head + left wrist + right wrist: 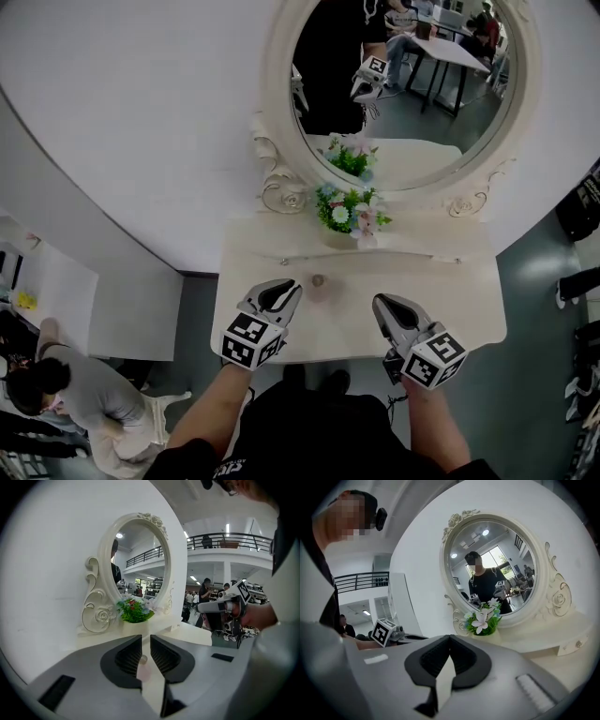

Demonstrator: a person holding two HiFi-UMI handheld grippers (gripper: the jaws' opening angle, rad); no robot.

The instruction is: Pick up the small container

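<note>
The small container (pixel 319 289), pale pink with a round cap, stands on the cream dressing table (pixel 450 300) near its front middle. My left gripper (pixel 292 289) lies just left of it, apart from it by a small gap. In the left gripper view the container (pixel 142 665) shows through the narrow slit between the jaws of my left gripper (pixel 146 639). The pads do not press on it. My right gripper (pixel 382 302) hovers to the container's right. Its jaws meet at the tips (pixel 450 638) with nothing between them.
A pot of flowers (pixel 352 214) stands on the raised shelf behind the container, below the oval mirror (pixel 403 84). A scrolled mirror frame (pixel 277 183) rises at the left. A person (pixel 75 394) sits on the floor left of the table.
</note>
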